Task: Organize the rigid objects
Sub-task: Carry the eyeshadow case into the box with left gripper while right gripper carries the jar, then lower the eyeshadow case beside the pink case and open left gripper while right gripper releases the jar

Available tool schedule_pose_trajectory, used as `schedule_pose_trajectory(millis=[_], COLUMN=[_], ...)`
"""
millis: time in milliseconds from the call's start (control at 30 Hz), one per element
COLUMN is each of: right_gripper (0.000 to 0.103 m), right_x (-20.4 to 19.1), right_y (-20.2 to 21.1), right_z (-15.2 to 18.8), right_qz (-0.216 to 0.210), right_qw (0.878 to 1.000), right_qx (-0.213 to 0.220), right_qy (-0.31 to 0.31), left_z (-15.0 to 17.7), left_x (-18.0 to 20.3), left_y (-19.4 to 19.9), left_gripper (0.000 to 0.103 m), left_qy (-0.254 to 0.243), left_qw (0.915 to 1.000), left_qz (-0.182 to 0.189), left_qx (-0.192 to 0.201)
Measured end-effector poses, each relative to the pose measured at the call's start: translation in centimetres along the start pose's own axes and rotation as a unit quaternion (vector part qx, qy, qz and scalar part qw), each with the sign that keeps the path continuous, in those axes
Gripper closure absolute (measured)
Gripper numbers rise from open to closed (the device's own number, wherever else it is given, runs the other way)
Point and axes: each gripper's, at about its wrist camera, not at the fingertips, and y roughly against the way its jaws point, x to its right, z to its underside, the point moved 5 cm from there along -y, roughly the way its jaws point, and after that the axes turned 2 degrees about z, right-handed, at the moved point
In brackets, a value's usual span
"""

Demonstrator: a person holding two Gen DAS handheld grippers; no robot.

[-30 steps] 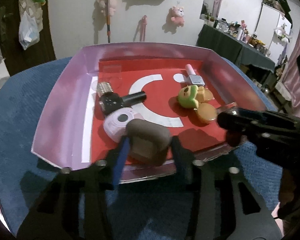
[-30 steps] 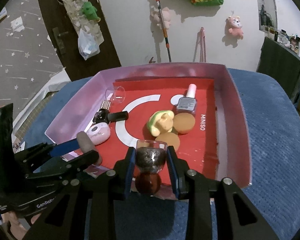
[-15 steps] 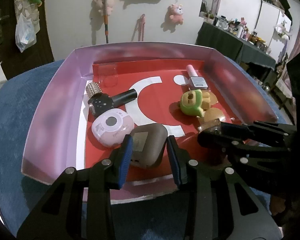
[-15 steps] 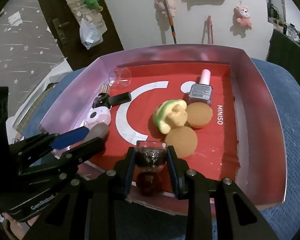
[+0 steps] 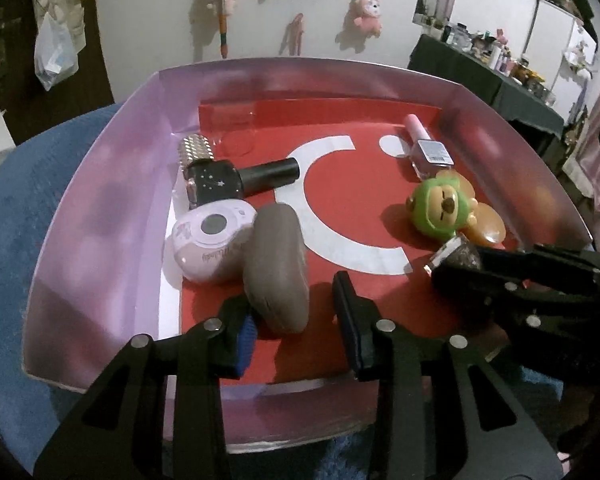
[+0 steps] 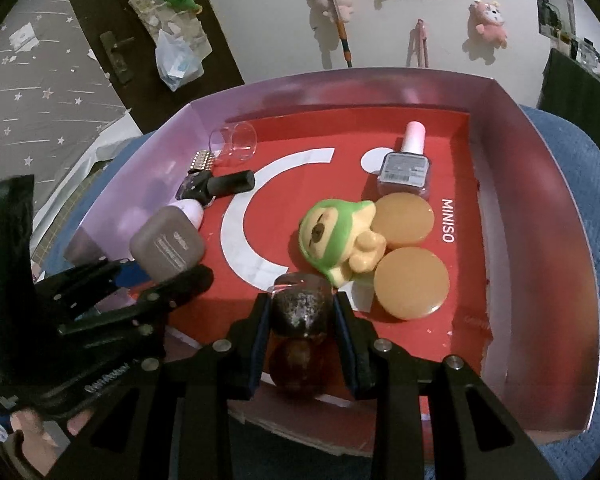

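A pink tray (image 5: 100, 200) with a red floor holds the objects. A taupe case (image 5: 276, 268) stands on edge on the floor and leans on a round pink device (image 5: 212, 240). My left gripper (image 5: 296, 320) has the case's lower end between its jaws, which are closing. The blue left pad (image 5: 244, 332) touches the case, while the right one stands clear of it. My right gripper (image 6: 300, 316) is shut on a dark glittery bottle (image 6: 300, 308) just above the tray's near edge. In the left wrist view, the bottle (image 5: 456, 256) sits at the right.
A green monkey toy (image 6: 332, 236), two orange discs (image 6: 412, 284) and a pink-capped polish bottle (image 6: 404, 168) lie in the tray's right half. A black polish bottle (image 5: 236, 178), a studded silver piece (image 5: 196, 152) and a clear cup (image 6: 232, 142) lie at far left. Blue cloth (image 6: 592, 240) surrounds the tray.
The taupe case has gone from flat between my left jaws to standing on edge against the pink device. Both grippers have sunk closer to the tray floor; the right still grips the bottle.
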Motion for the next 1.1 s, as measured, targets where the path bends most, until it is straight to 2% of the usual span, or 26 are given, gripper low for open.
schedule_pose_trajectory(millis=[300,567,767,900,1100], right_gripper=[0.070,0.070,0.070,0.070,0.070], right_x=[-0.4,-0.1,-0.5,0.6,0.9], right_y=[-0.3,0.2,-0.8,-0.9,-0.9], right_z=[-0.4,-1.7,-1.3,-1.7,-1.8], right_qz=[0.009,0.036,0.045,0.071,0.068], right_qw=[1.000,0.999,0.998,0.997,0.997], right_qx=[0.007,0.027,0.021,0.030,0.030], right_qy=[0.005,0.013,0.026,0.016,0.009], left_z=[-0.6,-1.0,-1.1,-1.1,-1.1], left_x=[-0.5,-0.8,-0.3,-0.4,-0.4], left_y=[-0.1,-0.5,-0.7,-0.7,-0.9], left_gripper=[0.083,0.083,0.083,0.083,0.083], left_qy=[0.012,0.017,0.013,0.012,0.010], left_qw=[0.9999,0.9998,0.9999,0.9999,0.9999], left_qz=[0.009,0.007,0.002,0.001,-0.006], left_qx=[0.000,0.003,0.005,0.005,0.007])
